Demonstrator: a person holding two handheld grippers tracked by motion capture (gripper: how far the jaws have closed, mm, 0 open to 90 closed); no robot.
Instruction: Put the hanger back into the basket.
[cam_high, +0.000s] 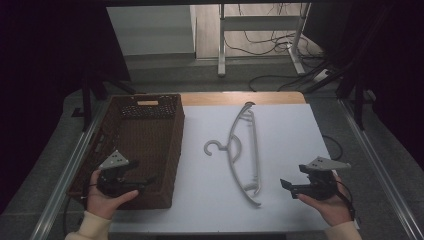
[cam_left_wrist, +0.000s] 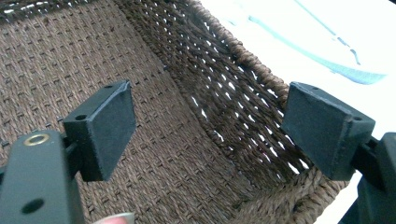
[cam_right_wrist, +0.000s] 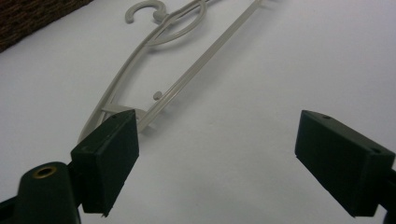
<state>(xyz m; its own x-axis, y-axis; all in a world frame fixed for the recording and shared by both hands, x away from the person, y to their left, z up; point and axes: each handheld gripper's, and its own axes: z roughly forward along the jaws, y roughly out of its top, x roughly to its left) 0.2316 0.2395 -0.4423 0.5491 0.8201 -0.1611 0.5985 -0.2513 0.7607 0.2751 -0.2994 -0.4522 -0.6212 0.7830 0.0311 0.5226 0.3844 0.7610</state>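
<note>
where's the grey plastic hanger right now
In the high view the grey plastic hanger lies mid-table on the white sheet, between the brown wicker basket and the right gripper.

One hanger (cam_high: 243, 150), one basket (cam_high: 175, 150), two grippers

Rough woven wicker basket (cam_high: 150, 150) — smooth pale plastic hanger (cam_high: 248, 150) — matt white table (cam_high: 290, 130).

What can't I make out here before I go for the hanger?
- Hanger: its far end runs off the top edge of the right gripper view; the near end sits behind that gripper's jaw.
- Hanger in the left gripper view: washed out by glare on the white table.
- Basket floor: partly hidden by the left gripper in the high view.
</note>
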